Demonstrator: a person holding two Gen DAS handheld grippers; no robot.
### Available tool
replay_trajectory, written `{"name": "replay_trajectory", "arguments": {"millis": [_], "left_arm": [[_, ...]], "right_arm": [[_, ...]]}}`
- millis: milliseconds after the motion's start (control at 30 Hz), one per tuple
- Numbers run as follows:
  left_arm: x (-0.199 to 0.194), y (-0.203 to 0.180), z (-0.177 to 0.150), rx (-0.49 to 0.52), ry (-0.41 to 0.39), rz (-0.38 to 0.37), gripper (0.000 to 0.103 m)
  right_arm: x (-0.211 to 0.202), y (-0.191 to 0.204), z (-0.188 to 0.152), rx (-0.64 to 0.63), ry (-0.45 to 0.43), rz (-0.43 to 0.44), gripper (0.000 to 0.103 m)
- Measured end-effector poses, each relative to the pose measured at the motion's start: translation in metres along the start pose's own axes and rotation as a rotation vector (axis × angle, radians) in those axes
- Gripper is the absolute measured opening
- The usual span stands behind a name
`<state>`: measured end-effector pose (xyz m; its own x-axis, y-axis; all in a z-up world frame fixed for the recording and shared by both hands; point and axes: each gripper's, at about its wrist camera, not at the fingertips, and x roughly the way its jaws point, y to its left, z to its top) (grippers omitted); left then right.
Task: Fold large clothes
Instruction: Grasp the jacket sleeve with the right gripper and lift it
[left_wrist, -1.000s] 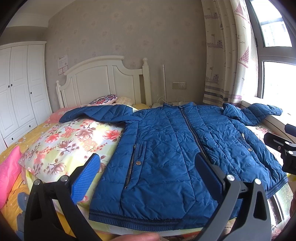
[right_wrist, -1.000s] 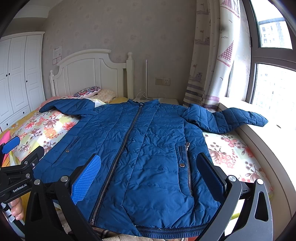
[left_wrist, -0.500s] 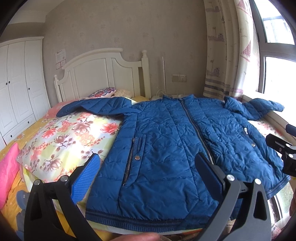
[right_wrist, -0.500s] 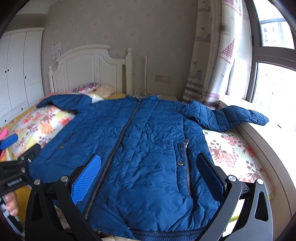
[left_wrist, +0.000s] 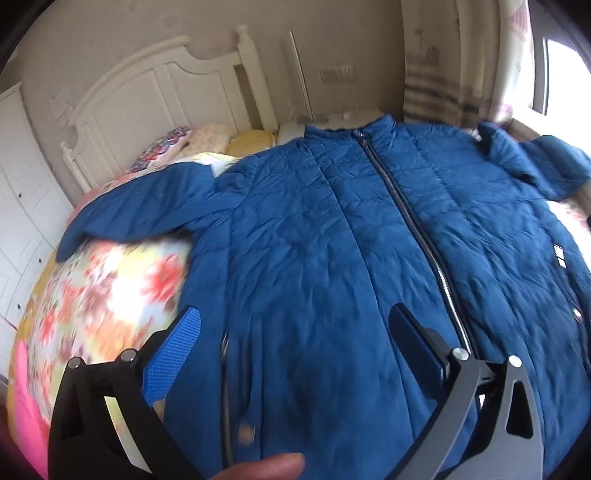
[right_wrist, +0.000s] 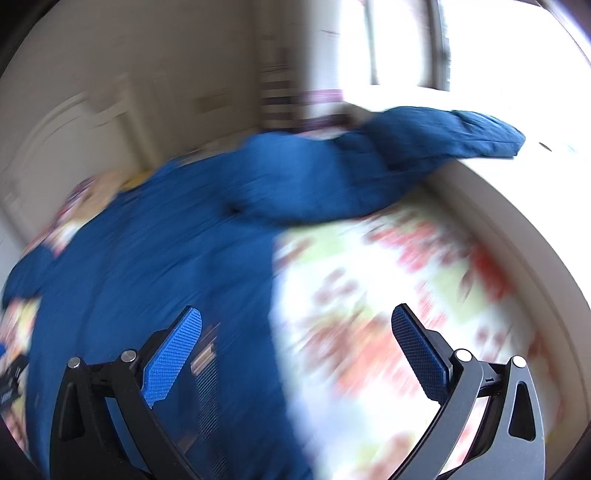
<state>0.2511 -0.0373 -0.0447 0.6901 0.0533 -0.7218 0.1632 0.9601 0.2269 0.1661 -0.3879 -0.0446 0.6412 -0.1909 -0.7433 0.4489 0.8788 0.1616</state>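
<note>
Both grippers' jaws gape wide and empty: the left gripper (left_wrist: 295, 343) over the jacket (left_wrist: 332, 240) body, the right gripper (right_wrist: 295, 343) at its side edge; the right sleeve (right_wrist: 443, 136) stretches beyond, across the bed (right_wrist: 388, 295).

No lettering is readable; the small white tag (left_wrist: 559, 254) on the jacket (left_wrist: 314, 258) is blurred.

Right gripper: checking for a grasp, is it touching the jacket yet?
Cannot tell. The right wrist view is blurred; the open right gripper spans the jacket edge, but neither contact nor gap shows.
</note>
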Motion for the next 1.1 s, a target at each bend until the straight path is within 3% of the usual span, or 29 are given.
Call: {"name": "replay_trajectory", "arguments": {"millis": [100, 267, 367, 400, 500, 533, 567, 667, 833, 967, 1033, 1100], "left_arm": [[0.033, -0.009, 0.019, 0.021, 0.033, 0.003, 0.101], [0.091, -0.013, 0.031, -0.02, 0.151, -0.063, 0.101], [0.103, -0.01, 0.03, -0.069, 0.144, -0.113, 0.101], [0.105, -0.007, 0.027, -0.083, 0.132, -0.137, 0.101], [0.111, -0.001, 0.023, -0.073, 0.112, -0.205, 0.101], [0.113, 0.003, 0.023, -0.084, 0.11, -0.232, 0.101], [0.114, 0.005, 0.022, -0.093, 0.106, -0.244, 0.101], [0.114, -0.001, 0.022, -0.077, 0.095, -0.216, 0.101], [0.112, -0.001, 0.02, -0.085, 0.088, -0.223, 0.101], [0.11, 0.0, 0.018, -0.087, 0.084, -0.226, 0.101], [0.109, 0.0, 0.017, -0.089, 0.083, -0.228, 0.101], [0.109, -0.001, 0.018, -0.088, 0.083, -0.229, 0.101]], "right_arm": [[0.035, -0.032, 0.033, 0.095, 0.009, -0.038, 0.099], [0.091, -0.066, 0.077, 0.174, 0.03, -0.13, 0.099], [0.12, -0.079, 0.094, 0.213, 0.048, -0.168, 0.098], [0.125, -0.081, 0.097, 0.227, 0.05, -0.17, 0.089], [0.127, -0.087, 0.106, 0.259, 0.009, -0.142, 0.04], [0.119, -0.082, 0.106, 0.263, -0.032, -0.137, 0.03], [0.108, -0.076, 0.107, 0.256, -0.085, -0.135, 0.028], [0.074, -0.027, 0.119, 0.108, -0.25, -0.115, 0.025], [0.041, 0.092, 0.12, -0.22, -0.345, 0.043, 0.025], [0.036, 0.202, 0.078, -0.534, -0.283, 0.191, 0.025], [0.049, 0.239, 0.049, -0.659, -0.197, 0.207, 0.024], [0.069, 0.26, 0.023, -0.759, -0.109, 0.168, 0.024]]}}
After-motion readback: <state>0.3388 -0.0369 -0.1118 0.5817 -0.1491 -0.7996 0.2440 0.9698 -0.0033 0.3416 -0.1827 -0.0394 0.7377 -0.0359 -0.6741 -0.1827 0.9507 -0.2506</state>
